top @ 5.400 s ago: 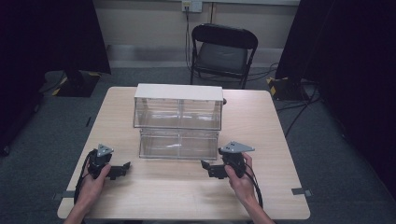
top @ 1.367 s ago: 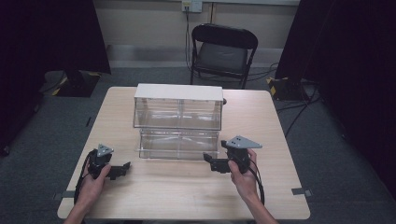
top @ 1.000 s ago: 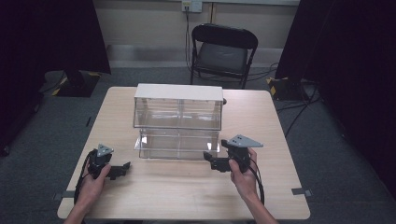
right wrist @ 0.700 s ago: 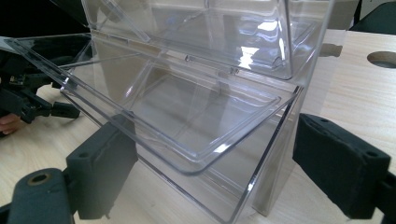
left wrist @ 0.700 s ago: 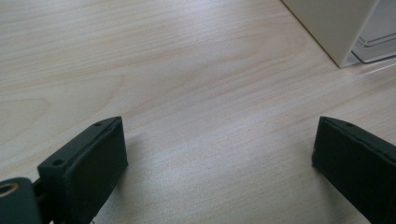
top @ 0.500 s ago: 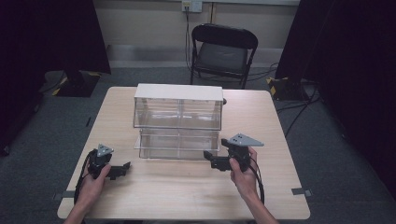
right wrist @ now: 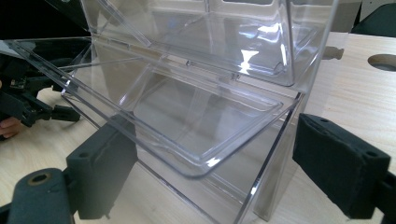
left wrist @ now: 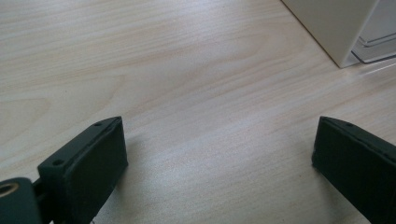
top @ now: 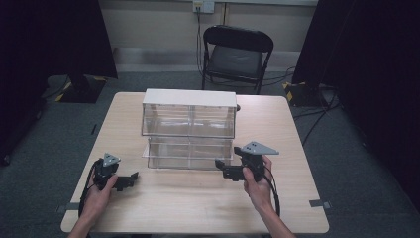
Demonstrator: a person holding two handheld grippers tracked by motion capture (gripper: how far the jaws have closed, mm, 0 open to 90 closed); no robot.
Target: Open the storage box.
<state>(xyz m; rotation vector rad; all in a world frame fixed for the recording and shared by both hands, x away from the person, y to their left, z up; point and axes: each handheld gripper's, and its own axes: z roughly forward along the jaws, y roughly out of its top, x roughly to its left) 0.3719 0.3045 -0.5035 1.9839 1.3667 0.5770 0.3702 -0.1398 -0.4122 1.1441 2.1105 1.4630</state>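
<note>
The drawer (right wrist: 187, 135) of the clear box (top: 188, 126) was seen pulled partly out, low at the front. The right gripper (right wrist: 210, 172) was held wide open with the drawer's front lip between its jaws, nothing gripped. The left gripper (left wrist: 219, 154) was held open, empty, over the table (left wrist: 163, 70). The drawer was judged light, stiff and slippery; the lip should be pinched.

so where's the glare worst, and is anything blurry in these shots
Right gripper view: bright white glare streaks on the clear plastic drawer cabinet, and its transparent walls blend together; the black fingers look slightly soft. Left gripper view: even light on the pale wooden table, with soft shadows under the fingers. High view: the table is well lit, the surroundings dark, overall low detail.
</note>
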